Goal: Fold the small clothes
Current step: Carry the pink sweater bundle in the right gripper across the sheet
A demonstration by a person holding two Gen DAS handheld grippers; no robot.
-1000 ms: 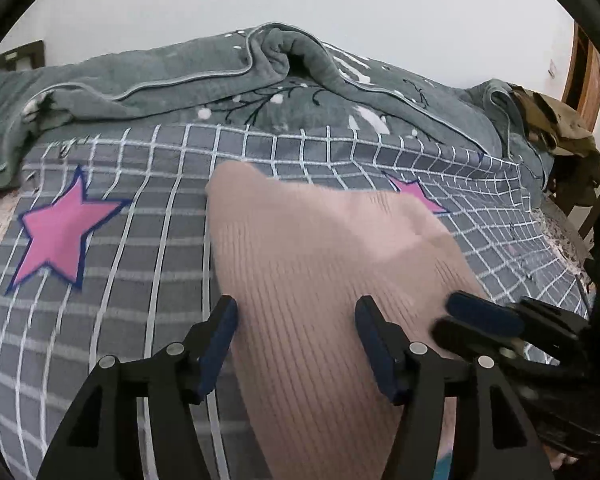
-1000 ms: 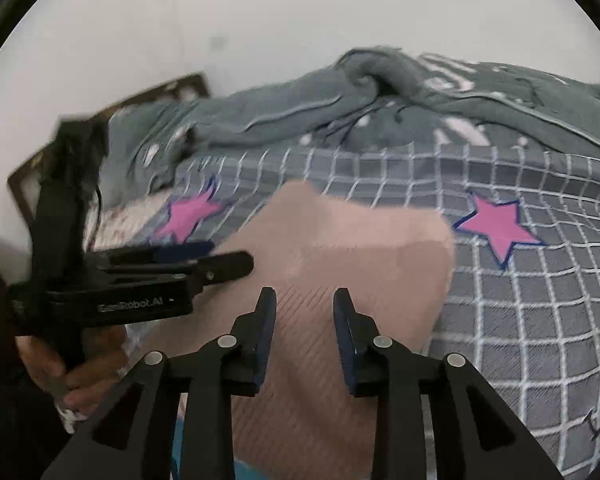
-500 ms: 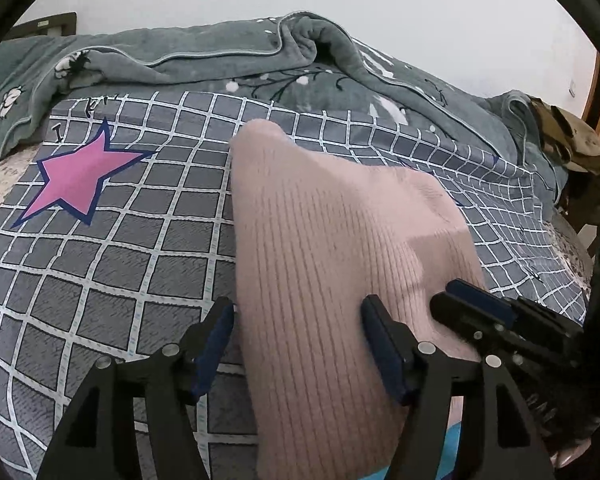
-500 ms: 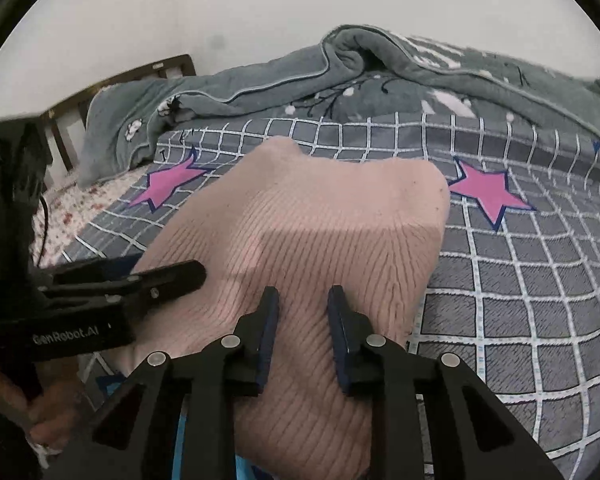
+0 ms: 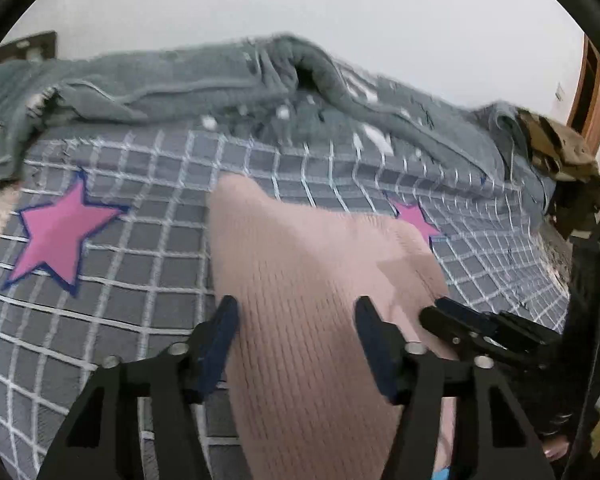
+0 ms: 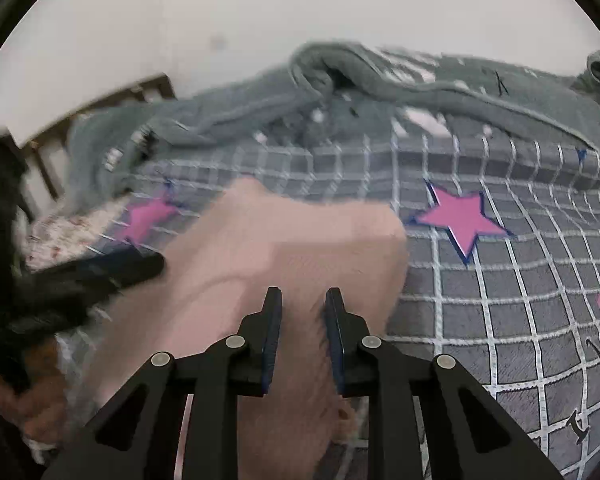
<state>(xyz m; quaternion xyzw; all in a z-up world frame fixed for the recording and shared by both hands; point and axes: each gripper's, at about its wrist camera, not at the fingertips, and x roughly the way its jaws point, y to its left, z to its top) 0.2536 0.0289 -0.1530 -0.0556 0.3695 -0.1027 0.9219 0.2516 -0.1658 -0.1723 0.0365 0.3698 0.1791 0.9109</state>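
Left wrist: pink knit garment between spread left tongs; right tongs narrowly parted, grasp unclear.

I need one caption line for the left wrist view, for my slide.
Left gripper, jaws wide open, over pink ribbed knit garment on grey checked bedsheet.

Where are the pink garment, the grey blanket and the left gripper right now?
garment [image 5: 300,280], left wrist view, middle of the ribbed knit
blanket [image 6: 440,92], right wrist view, rumpled fold near the wall
left gripper [image 5: 296,320], left wrist view, midway between its open fingertips
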